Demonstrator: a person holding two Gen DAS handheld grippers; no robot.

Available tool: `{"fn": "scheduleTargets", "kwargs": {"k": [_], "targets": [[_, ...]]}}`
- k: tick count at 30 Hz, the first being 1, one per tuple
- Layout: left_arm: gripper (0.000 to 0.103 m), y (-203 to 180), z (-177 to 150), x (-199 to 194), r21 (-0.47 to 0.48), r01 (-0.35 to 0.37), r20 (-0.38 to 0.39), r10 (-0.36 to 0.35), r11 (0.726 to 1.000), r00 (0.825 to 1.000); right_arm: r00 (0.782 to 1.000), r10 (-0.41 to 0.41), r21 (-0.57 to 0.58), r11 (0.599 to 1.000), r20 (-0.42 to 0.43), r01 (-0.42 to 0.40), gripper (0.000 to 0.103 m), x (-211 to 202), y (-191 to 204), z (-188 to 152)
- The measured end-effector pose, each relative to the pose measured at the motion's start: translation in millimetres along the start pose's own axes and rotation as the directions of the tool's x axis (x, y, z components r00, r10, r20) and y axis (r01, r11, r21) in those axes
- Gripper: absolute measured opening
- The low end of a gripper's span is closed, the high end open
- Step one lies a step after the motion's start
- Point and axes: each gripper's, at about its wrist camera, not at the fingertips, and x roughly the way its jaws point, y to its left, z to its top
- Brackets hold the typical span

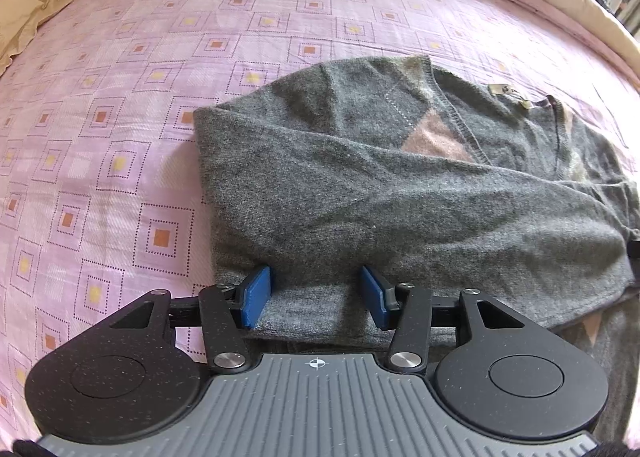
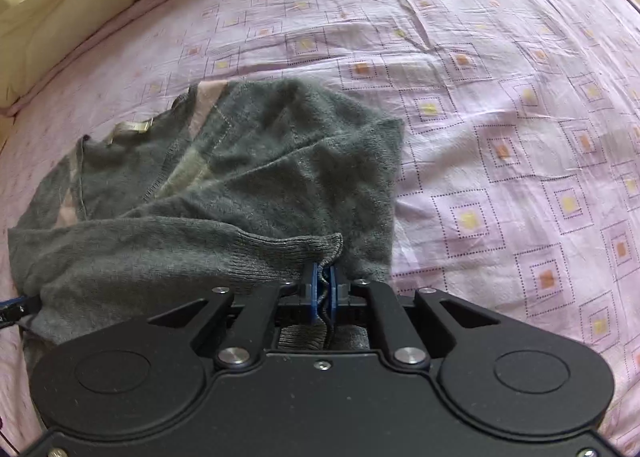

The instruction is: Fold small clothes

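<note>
Grey knitted sweater lying on a bed covered by a pink sheet printed with squares, seen from both wrist cameras. The garment sits at the near side of the bed, its neck label toward the far edge and a pink-and-beige diamond motif showing on the chest. Progress, judged from the lie of the cloth: both sleeves appear already folded in across the body, so the sideways folds look done or nearly so; the lengthwise fold that brings the hem toward the neck seems still to be made, and the surface is not yet smoothed.

Left gripper: blue pads spread wide, straddling the near edge of the sweater and resting at the cloth without pinching it.

Right gripper: pads pressed together on the ribbed cuff of the sleeve laid across the body, a strip of knit hanging down between them. The cuff is held just above the right near part of the body.

Cream bedding borders the far edge.
</note>
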Motion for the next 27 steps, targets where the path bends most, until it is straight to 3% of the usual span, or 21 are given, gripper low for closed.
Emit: {"fn": "scheduleTargets", "kwargs": {"k": [1,2,4,5,9,14,19,27], "targets": [[0.051,0,2,1,0.003,0.007,-0.01,-0.007,1.0,1.0,1.0,0.003,-0.001,1.0,0.006,-0.003,0.026,-2,2,0],[0.054,1,3,1,0.007,0.016,-0.02,-0.015,1.0,1.0,1.0,0.005,-0.006,1.0,0.013,-0.004,0.044,-5,3,0],[0.063,0,6,0,0.017,0.041,-0.042,-0.04,0.999,0.998,1.0,0.01,-0.021,1.0,0.023,-0.01,0.066,-12,5,-2],[0.07,-1,6,-1,0.025,0.055,-0.051,-0.054,0.998,0.997,1.0,0.012,-0.029,1.0,0.027,-0.012,0.071,-17,5,-4],[0.072,-9,-6,-15,0.07,0.051,-0.043,-0.048,0.996,0.998,1.0,-0.008,-0.078,0.997,0.009,0.009,0.078,-31,8,-17],[0.08,-7,-37,-37,0.026,0.088,-0.063,-0.087,0.996,0.994,0.999,0.012,-0.135,0.991,-0.033,-0.017,0.086,-48,8,-48],[0.08,1,-94,-58,0.017,0.106,-0.089,-0.104,0.994,0.991,0.991,0.082,-0.183,0.978,-0.105,-0.1,0.087,-63,7,-98],[0.08,10,-182,-85,0.012,0.11,-0.125,-0.108,0.994,0.986,0.957,0.165,-0.23,0.948,-0.24,-0.221,0.087,-85,4,-178]]}}
